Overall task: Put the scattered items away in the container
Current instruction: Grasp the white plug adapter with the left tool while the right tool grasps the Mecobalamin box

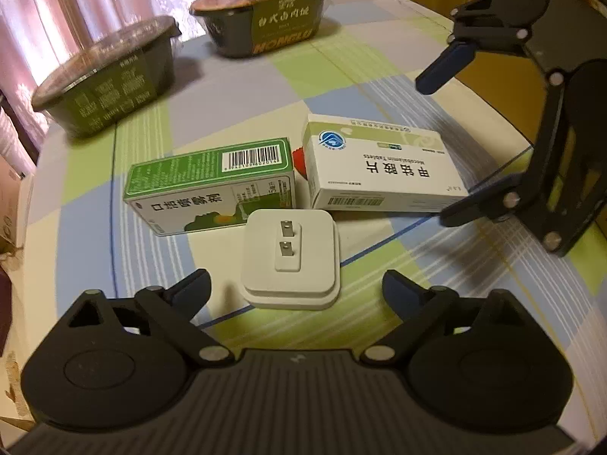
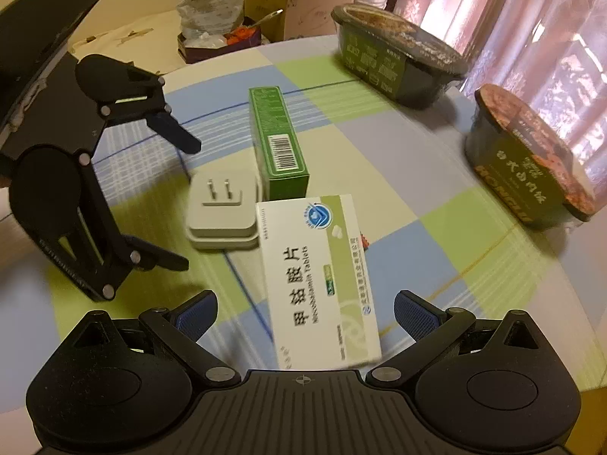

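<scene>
Left tool (image 1: 296, 288) spread wide, gripping nothing, poised just short of the white plug adapter (image 1: 291, 258), prongs up on the counter (image 1: 242, 106). Right tool (image 2: 305, 314) likewise spread wide and unladen, its blue-padded fingertips (image 2: 415, 316) flanking the near end of the white tablet box (image 2: 322, 284); contact not discernible.

Taking the plug adapter as landmark: green spray box (image 1: 212, 185) just behind it to the left wrist view's left, lying on its long side, barcode up. White tablet box just behind it on the other side, lying flat, a small red item (image 1: 299, 161) peeking out between the two boxes. Well beyond the adapter, two sealed instant-meal bowls (image 1: 110, 83) (image 1: 265, 15), lids on, contents hidden. Past the counter's edge in the right wrist view, an open dark box (image 2: 218, 40) holding bags and small goods, too blurred to name.
</scene>
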